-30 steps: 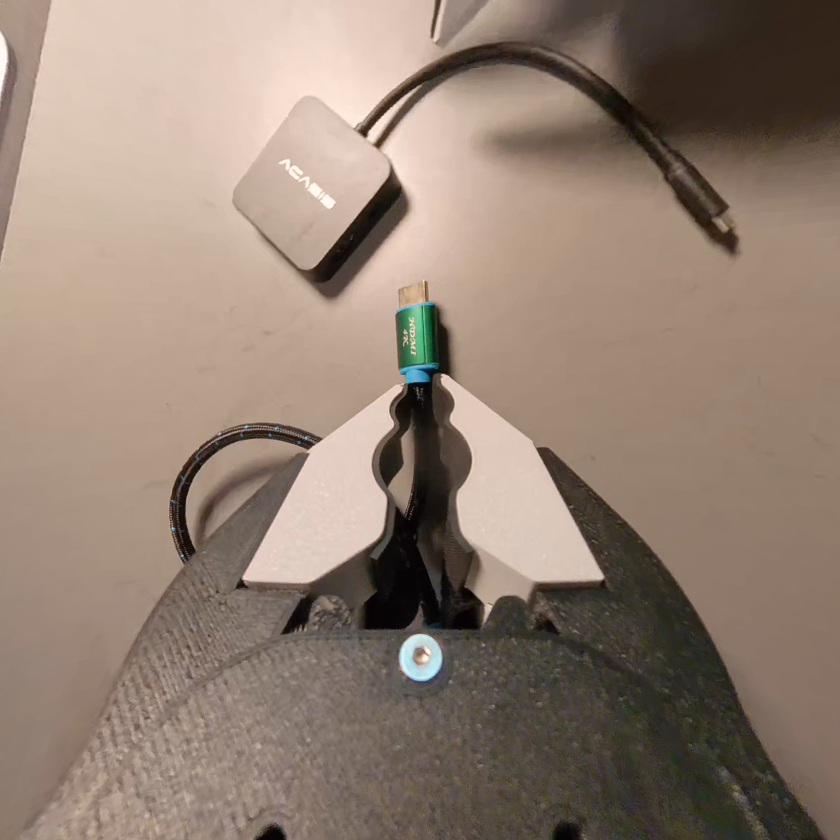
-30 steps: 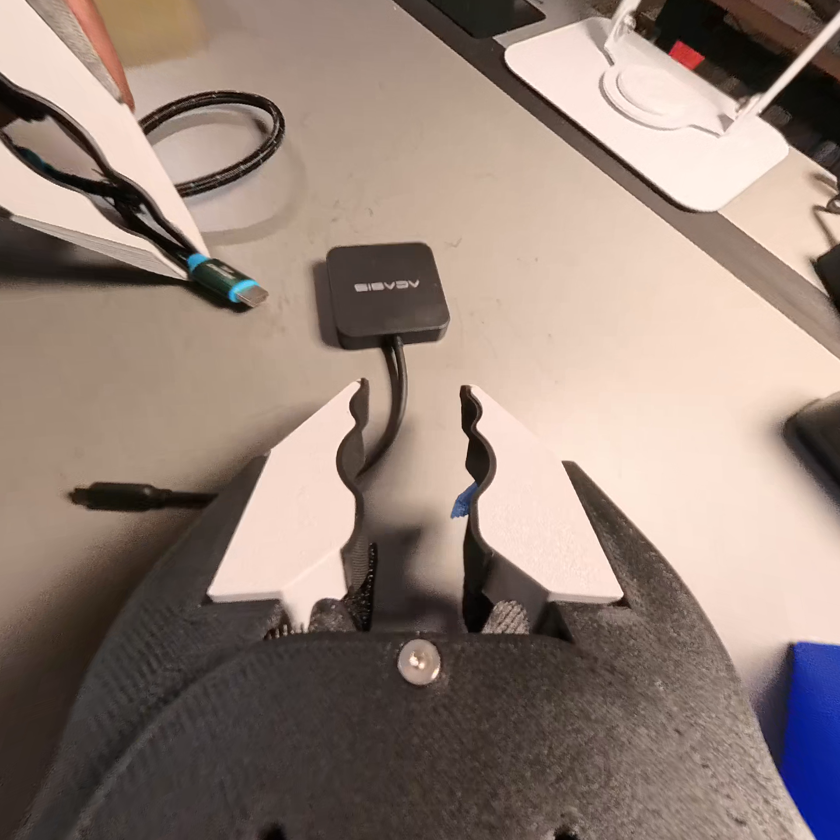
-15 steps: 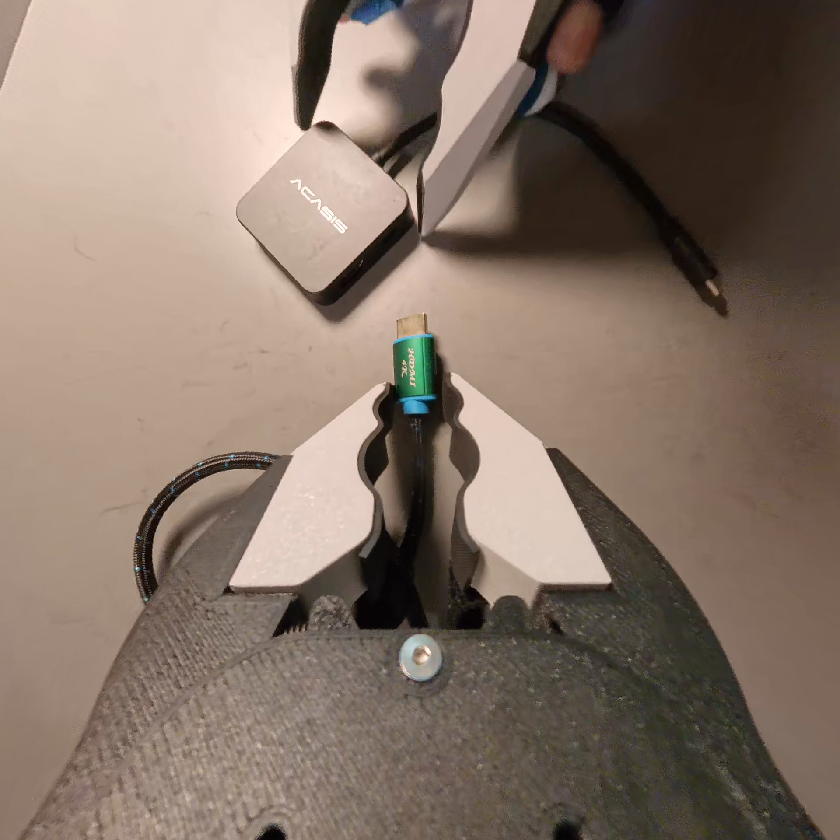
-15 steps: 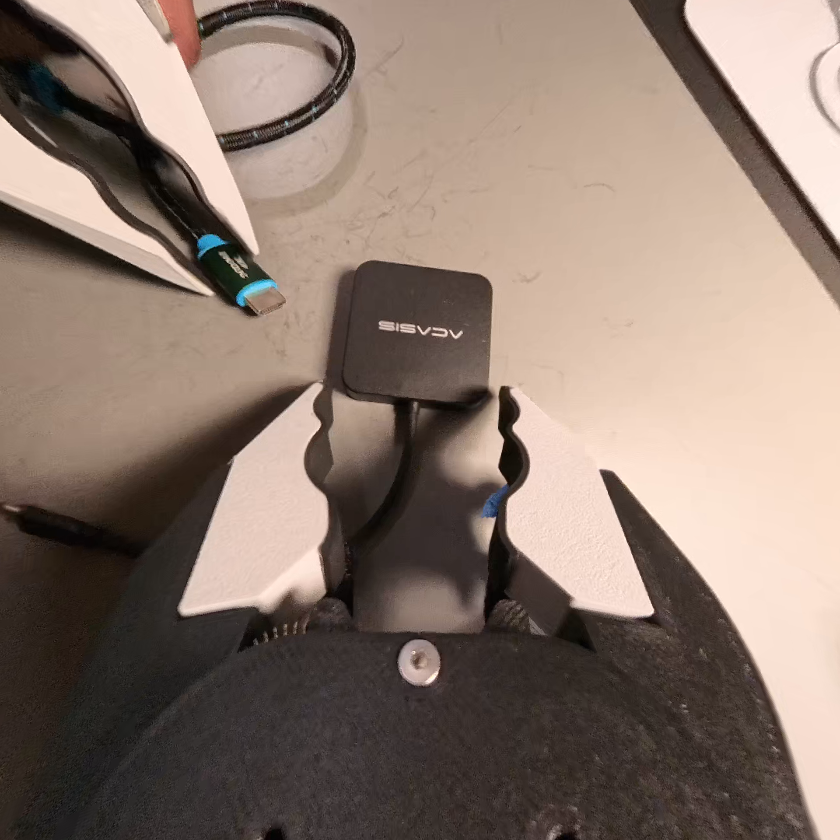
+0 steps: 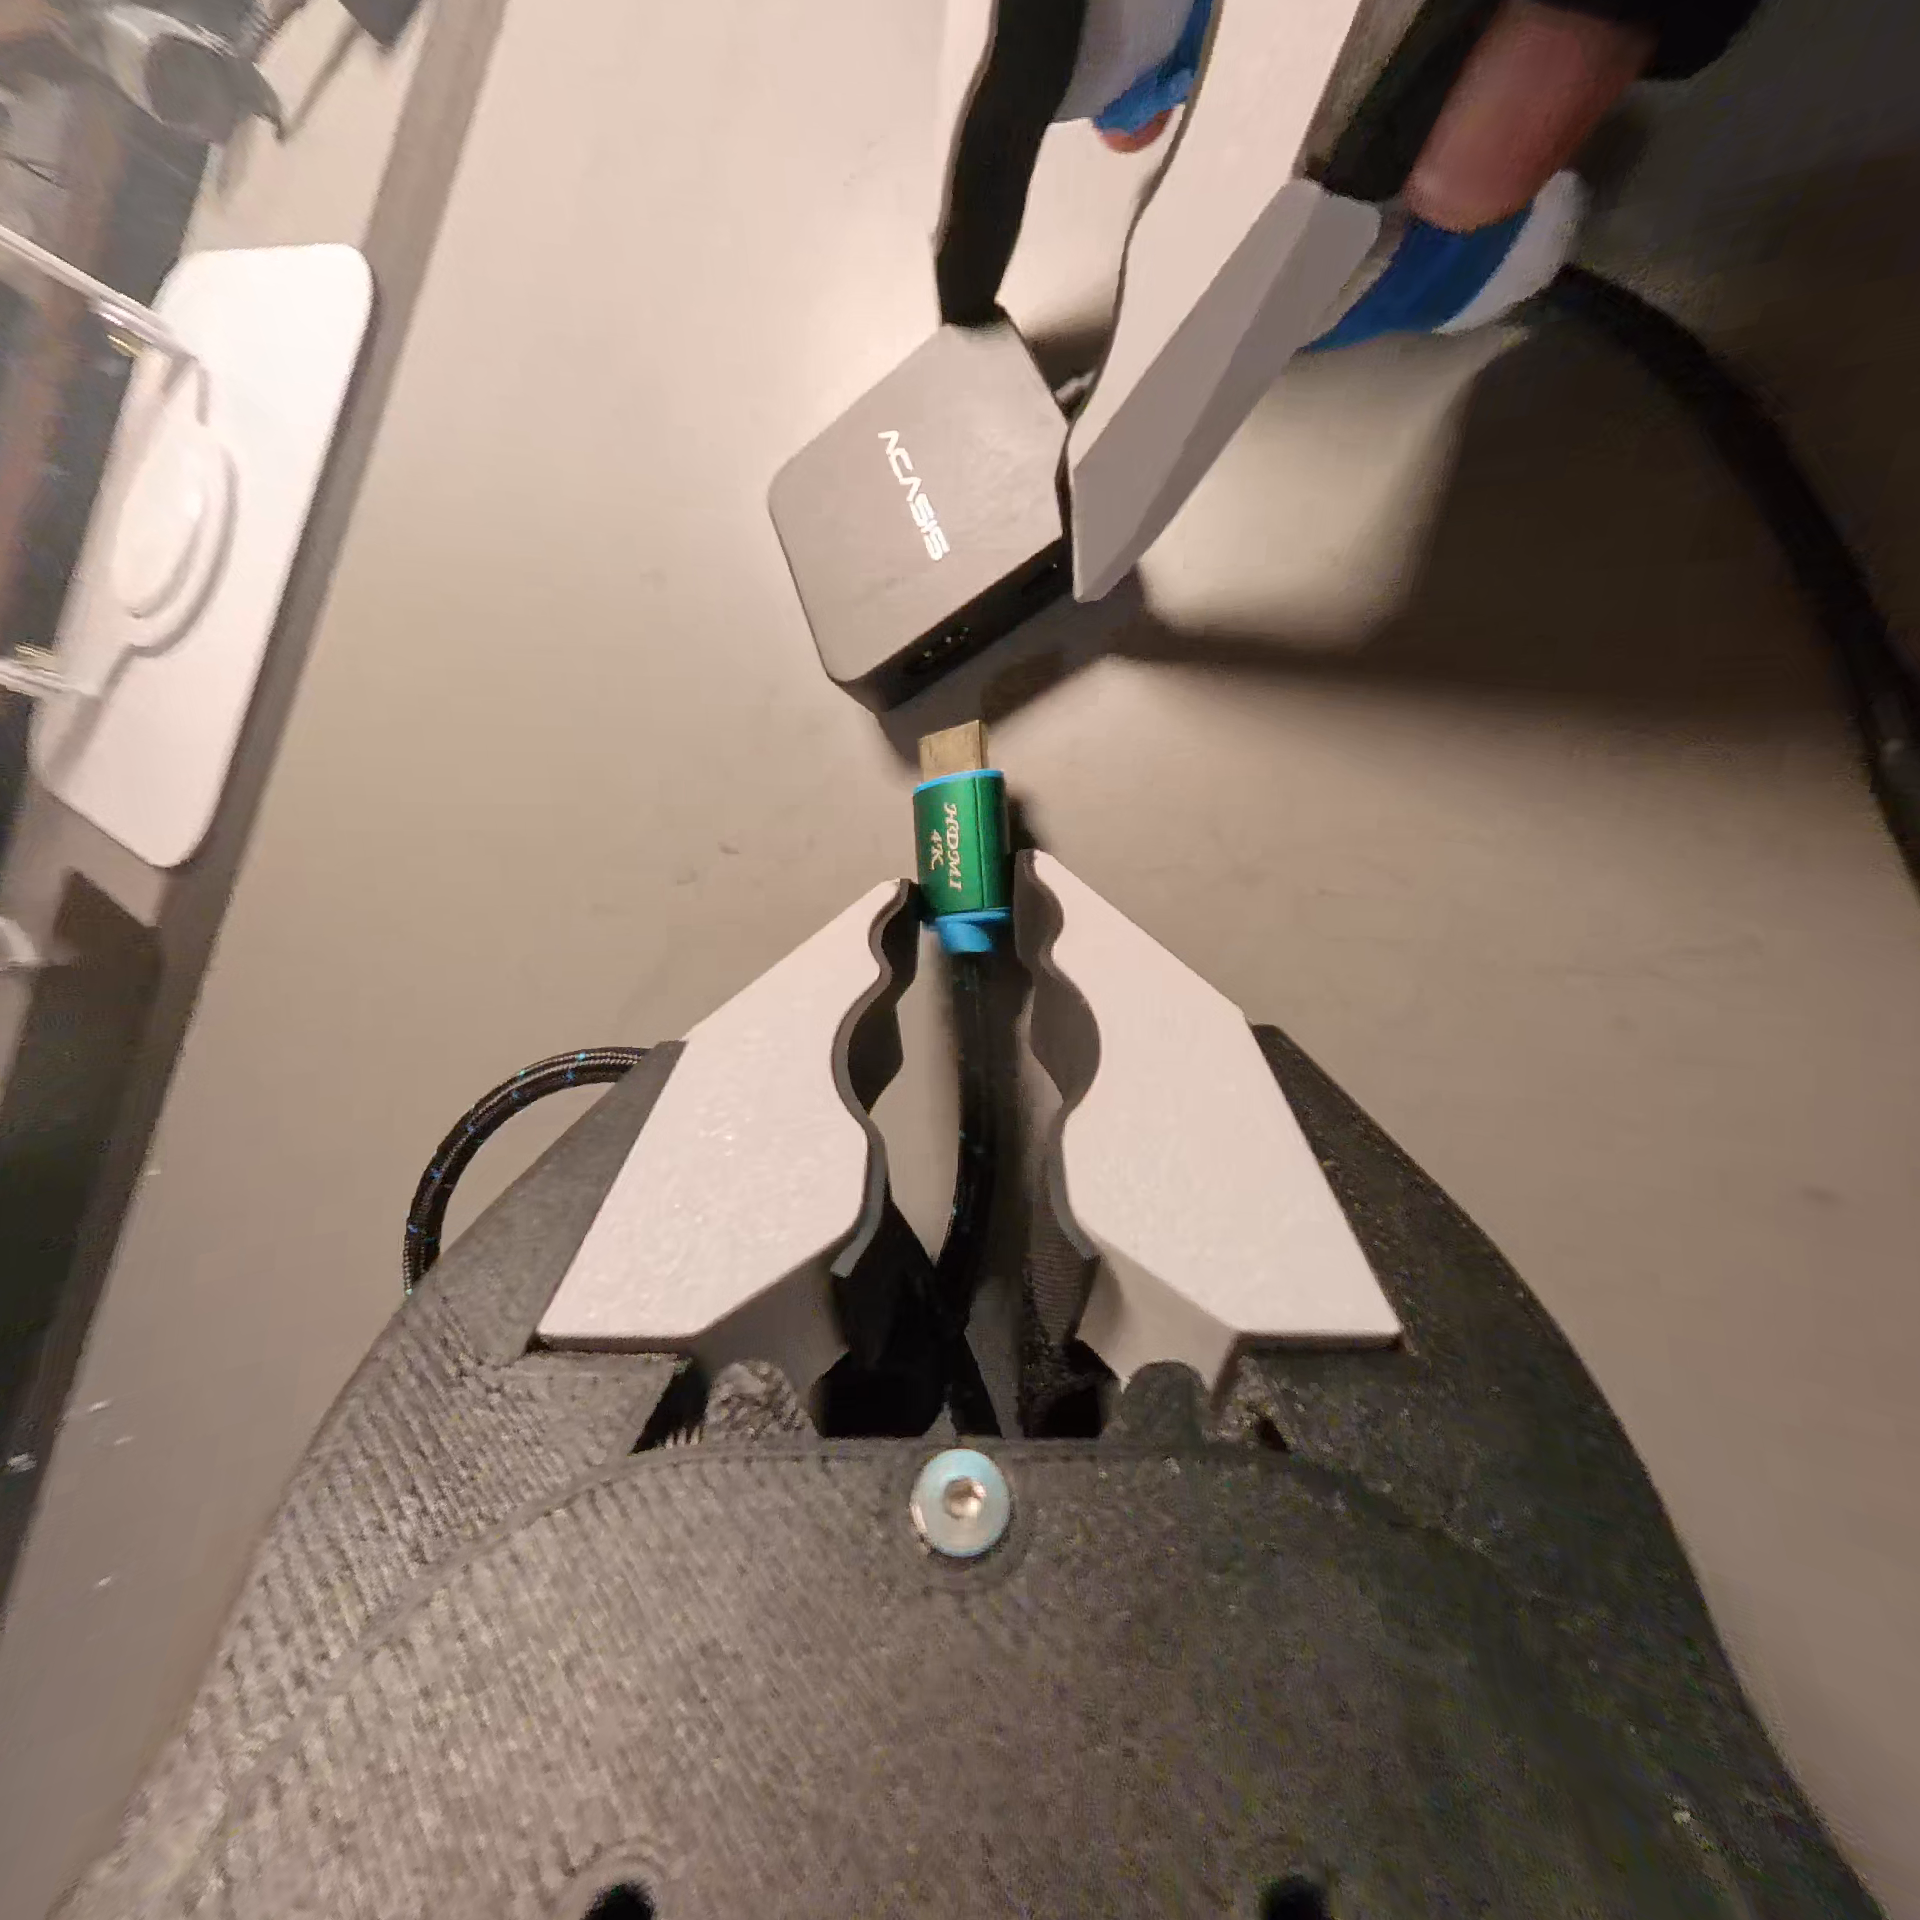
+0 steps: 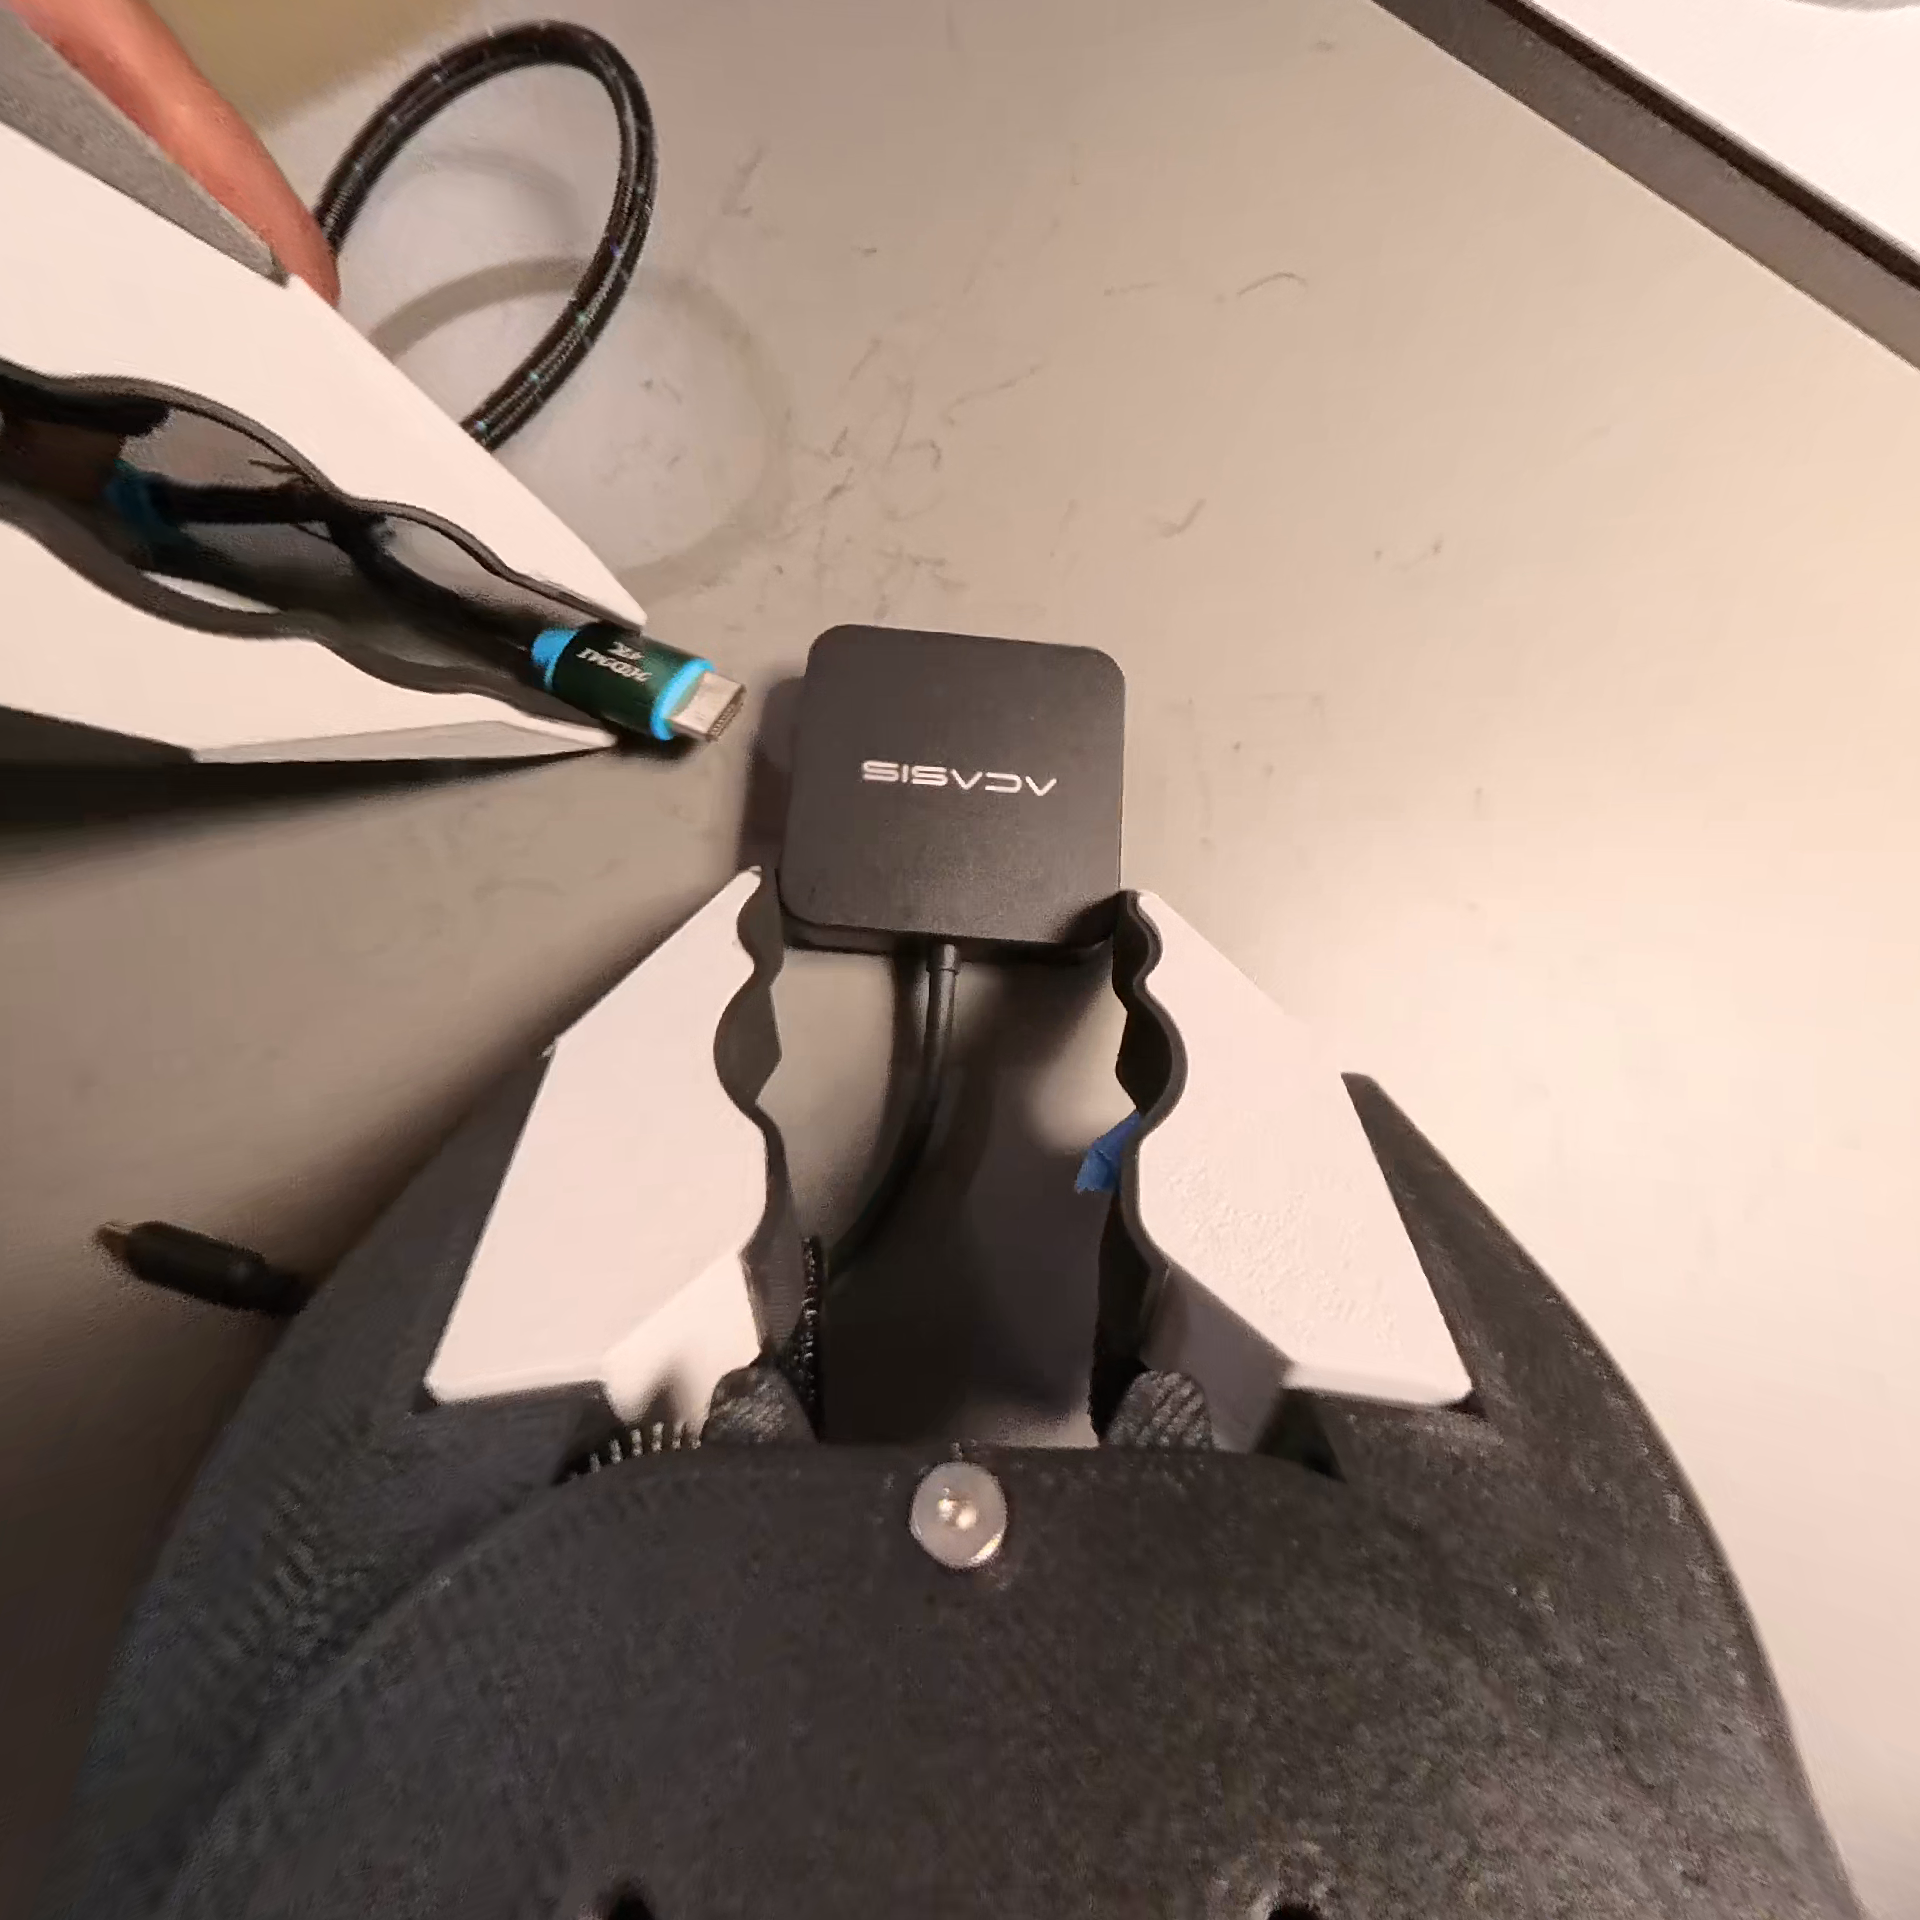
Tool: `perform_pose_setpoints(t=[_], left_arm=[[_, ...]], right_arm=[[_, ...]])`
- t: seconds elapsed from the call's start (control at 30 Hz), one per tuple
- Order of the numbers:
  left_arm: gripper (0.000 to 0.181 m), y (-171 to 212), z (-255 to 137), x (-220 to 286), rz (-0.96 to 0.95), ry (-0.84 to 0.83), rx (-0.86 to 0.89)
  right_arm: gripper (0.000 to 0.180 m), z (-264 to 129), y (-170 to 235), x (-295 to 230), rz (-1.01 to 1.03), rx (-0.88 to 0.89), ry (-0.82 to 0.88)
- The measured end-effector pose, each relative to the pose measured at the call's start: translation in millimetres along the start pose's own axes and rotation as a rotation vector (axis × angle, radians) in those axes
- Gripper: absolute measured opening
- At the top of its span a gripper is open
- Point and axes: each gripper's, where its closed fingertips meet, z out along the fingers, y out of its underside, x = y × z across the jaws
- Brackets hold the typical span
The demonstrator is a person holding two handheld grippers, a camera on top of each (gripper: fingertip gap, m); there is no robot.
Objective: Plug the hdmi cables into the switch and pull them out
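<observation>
The black square switch [image 5: 914, 509] lies on the beige table, also in the right wrist view [image 6: 956, 779]. My left gripper [image 5: 966, 883] is shut on the rear of the green HDMI plug [image 5: 961, 847]. The plug's metal tip sits just short of a port in the switch's side. My right gripper [image 6: 948, 904] straddles the switch's near edge where its own cable [image 6: 925, 1039] leaves, fingertips [image 6: 1174, 966] pressed on both corners. The right gripper shows at the top of the left wrist view [image 5: 1174, 416]. The left gripper and plug [image 6: 634, 681] show at the left of the right wrist view.
The braided HDMI cable loops behind the left gripper [image 5: 468, 1153] [image 6: 582, 239]. The switch's own lead ends in a small plug [image 6: 197, 1257] at left. A white stand base [image 5: 197, 520] sits past a dark strip. A person's fingers [image 5: 1496, 125] hold the right gripper.
My right gripper came forward to the switch and narrowed onto its near corners. My left gripper slid from the cable onto the plug's rear and brought the plug tip close to the switch's port.
</observation>
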Motion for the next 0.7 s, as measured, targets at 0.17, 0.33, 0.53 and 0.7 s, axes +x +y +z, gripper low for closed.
perform_pose_setpoints(t=[0.17, 0.33, 0.53, 0.7], left_arm=[[0.018, -6, 3, 0, 0.059, -0.082, -0.001], [0.018, -8, 5, 0, 0.054, -0.107, -0.011], [0.018, -8, 5, -2, 0.01, -0.115, -0.021], [0.018, -4, 5, -7, -0.051, -0.12, -0.033]], right_arm=[[0.065, -1, 1, -6, 0.021, 0.002, 0.031], [0.065, -1, 0, -9, 0.022, 0.012, 0.041], [0.065, -2, -2, -10, 0.022, 0.027, 0.041], [0.062, -3, -4, -15, 0.005, 0.034, 0.046]])
